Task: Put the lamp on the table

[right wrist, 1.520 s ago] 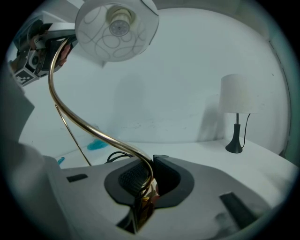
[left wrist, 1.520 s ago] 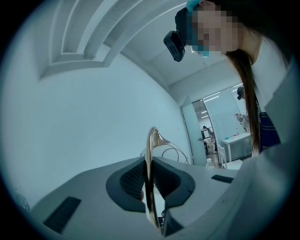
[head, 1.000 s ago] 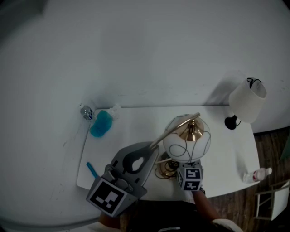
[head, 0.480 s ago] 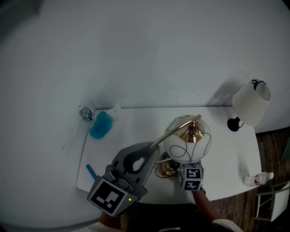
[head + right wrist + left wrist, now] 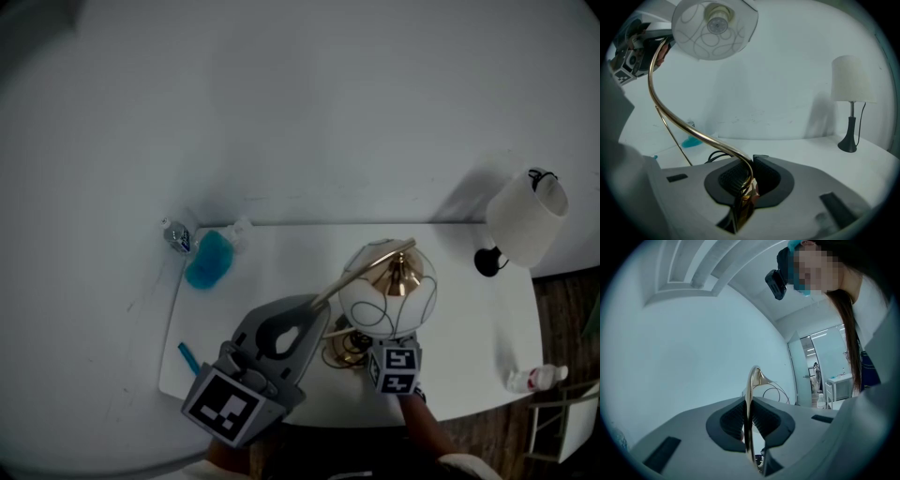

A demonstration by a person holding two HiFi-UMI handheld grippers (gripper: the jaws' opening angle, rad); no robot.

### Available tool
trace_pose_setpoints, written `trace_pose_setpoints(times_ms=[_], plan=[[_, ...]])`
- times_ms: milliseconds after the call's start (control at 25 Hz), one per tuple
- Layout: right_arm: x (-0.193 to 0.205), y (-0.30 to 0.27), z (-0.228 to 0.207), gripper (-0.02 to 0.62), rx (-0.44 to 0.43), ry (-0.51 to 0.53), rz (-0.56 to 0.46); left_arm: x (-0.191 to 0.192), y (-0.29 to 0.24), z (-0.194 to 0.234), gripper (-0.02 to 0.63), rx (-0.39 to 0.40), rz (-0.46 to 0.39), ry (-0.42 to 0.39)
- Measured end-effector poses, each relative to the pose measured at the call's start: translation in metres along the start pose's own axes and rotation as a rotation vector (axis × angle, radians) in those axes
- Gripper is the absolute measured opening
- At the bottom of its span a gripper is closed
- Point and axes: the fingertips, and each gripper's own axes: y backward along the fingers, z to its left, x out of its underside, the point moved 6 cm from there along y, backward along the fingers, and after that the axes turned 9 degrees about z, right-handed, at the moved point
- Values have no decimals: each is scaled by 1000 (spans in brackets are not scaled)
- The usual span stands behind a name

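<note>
The lamp has a white globe shade (image 5: 386,289) with thin looped lines and a curved gold stem (image 5: 361,267). Its gold base and coiled black cable (image 5: 345,349) lie near the front edge of the white table (image 5: 281,253). My left gripper (image 5: 321,302) is shut on the stem's upper part, which the left gripper view shows pinched between the pads (image 5: 749,420). My right gripper (image 5: 749,180) is shut on the stem low down by the base. In the head view only its marker cube (image 5: 394,367) shows, below the globe. The shade (image 5: 715,26) hangs over it.
A second lamp with a white drum shade (image 5: 527,217) and black foot (image 5: 487,262) stands at the table's far right corner, also seen as a lamp (image 5: 853,79). A blue bottle (image 5: 208,257) lies at the far left and a blue pen (image 5: 189,354) at the left edge. A plastic bottle (image 5: 532,379) is off the right edge.
The head view has drifted slightly, so the drum-shade lamp sits further right in the picture. Both grippers keep their hold and the globe lamp has barely moved.
</note>
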Motion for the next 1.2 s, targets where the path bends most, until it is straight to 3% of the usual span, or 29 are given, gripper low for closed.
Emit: trace_pose_setpoints(times_ms=[1200], plan=[[3,-24,-19,34,-4,4,44,13,-30,14,25,-4,31,50]])
